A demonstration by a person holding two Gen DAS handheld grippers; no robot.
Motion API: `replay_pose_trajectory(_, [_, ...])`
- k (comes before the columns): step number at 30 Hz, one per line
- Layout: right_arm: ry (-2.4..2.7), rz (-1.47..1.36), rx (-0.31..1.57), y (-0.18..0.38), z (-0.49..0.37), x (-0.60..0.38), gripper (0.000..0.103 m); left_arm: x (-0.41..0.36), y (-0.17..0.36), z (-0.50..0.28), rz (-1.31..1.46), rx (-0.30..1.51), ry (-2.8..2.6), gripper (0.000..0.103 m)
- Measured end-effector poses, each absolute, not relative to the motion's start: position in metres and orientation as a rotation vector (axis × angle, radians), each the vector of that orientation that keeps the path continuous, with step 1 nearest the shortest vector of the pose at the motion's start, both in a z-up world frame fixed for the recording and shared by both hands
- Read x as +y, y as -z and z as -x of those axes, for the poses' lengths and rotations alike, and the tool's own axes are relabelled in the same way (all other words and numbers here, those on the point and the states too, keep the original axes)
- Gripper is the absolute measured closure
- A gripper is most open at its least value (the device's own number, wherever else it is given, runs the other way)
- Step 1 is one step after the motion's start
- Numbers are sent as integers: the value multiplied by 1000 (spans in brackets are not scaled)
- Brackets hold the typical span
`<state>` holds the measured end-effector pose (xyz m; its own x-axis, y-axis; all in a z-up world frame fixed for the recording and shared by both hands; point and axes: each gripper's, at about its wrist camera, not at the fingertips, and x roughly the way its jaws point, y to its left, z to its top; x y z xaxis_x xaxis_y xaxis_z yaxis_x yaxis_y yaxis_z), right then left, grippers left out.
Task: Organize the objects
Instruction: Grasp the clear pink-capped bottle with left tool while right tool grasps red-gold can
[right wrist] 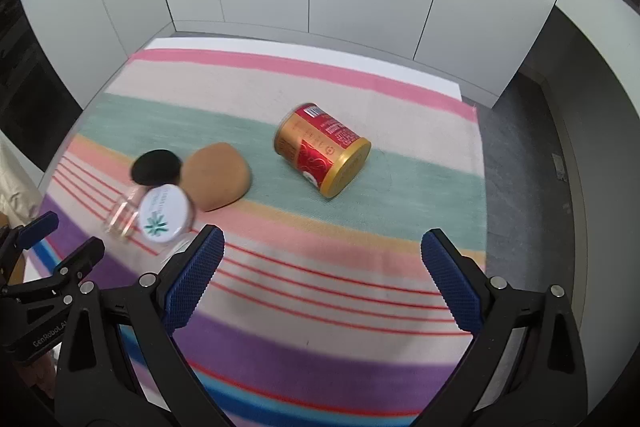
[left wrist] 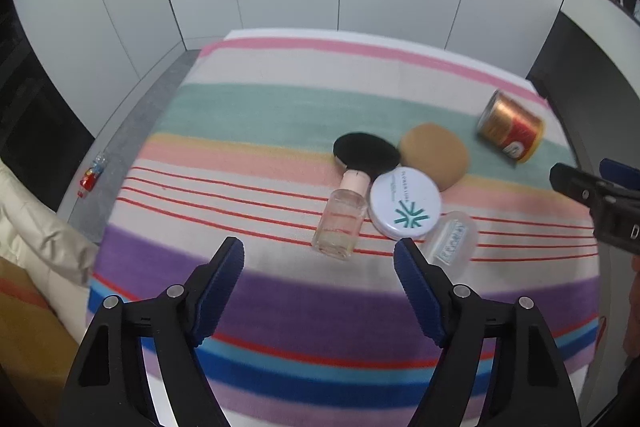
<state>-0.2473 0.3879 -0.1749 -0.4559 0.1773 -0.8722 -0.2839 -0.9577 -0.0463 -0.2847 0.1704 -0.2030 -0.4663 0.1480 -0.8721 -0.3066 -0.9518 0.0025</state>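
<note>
The red-and-gold can [right wrist: 322, 149] lies on its side on the teal band of the striped cloth [right wrist: 280, 351], well apart from the cluster of cosmetics. From the right gripper [right wrist: 322, 259] it lies straight ahead, a little beyond the gap between the blue pads. Its long axis runs diagonally, the gold-rimmed end turned toward the gripper's right and nearer, the other end pointing away to the far left. A line through the two pads therefore crosses that axis at a slant, not squarely; the coming move would probably call for some turn of the wrist so the jaws close across the round wall of the can and not over its ends.

The right gripper is the nearer one by a clear margin. In the left wrist view the same can sits far off at the right edge, while the left gripper [left wrist: 320, 251] faces the cluster instead: a clear glass bottle [left wrist: 340, 223] with a pink neck lying on its side just ahead of the pads, a round white compact [left wrist: 405, 203] with a teal emblem touching it, a small clear plastic jar [left wrist: 452, 239] beside the right pad, and behind these a black puff [left wrist: 366, 150] and a tan sponge [left wrist: 435, 155].

Both grippers are spread wide and hold nothing. Each hovers low over the near stripes, tilted forward and down toward the cloth.
</note>
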Motion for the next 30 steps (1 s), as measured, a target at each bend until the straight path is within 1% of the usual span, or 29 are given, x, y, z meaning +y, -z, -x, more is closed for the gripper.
replay_pose_trajectory(1, [-2463, 1462, 157, 180, 251, 391, 2, 171, 208, 287, 1459, 227, -2471, 25])
replay_pose_trajectory(4, [-2451, 1473, 153, 194, 260, 397, 2, 173, 222, 295, 1486, 215, -2460, 31])
replay_pose_trajectory(8, [-2438, 1487, 156, 213, 275, 404, 2, 178, 238, 304, 1513, 211, -2435, 41])
replay_pose_trajectory(13, [-2436, 1482, 170, 227, 293, 412, 2, 186, 241, 309, 1467, 237, -2443, 49])
replay_pose_trajectory(15, [-2442, 1478, 177, 230, 302, 414, 2, 186, 240, 311, 1453, 225, -2447, 62])
replay_pose_trajectory(16, [-2445, 1475, 177, 232, 306, 414, 2, 186, 240, 313, 1450, 220, -2449, 65])
replay_pose_trajectory(17, [-2448, 1466, 180, 233, 311, 415, 2, 186, 240, 315, 1446, 212, -2454, 73])
replay_pose_trajectory(18, [-2449, 1462, 186, 234, 314, 415, 2, 185, 240, 316, 1445, 209, -2458, 75])
replay_pose_trajectory(26, [-2453, 1419, 230, 239, 331, 417, 3, 185, 238, 319, 1450, 223, -2439, 75])
replay_pose_trajectory(27, [-2459, 1414, 231, 238, 331, 417, 13, 184, 238, 319, 1457, 214, -2435, 75])
replay_pose_trajectory(28, [-2462, 1415, 228, 238, 331, 417, 18, 183, 237, 319, 1467, 196, -2429, 75])
replay_pose_trajectory(30, [-2463, 1399, 234, 236, 328, 417, 18, 181, 236, 321, 1481, 170, -2416, 75])
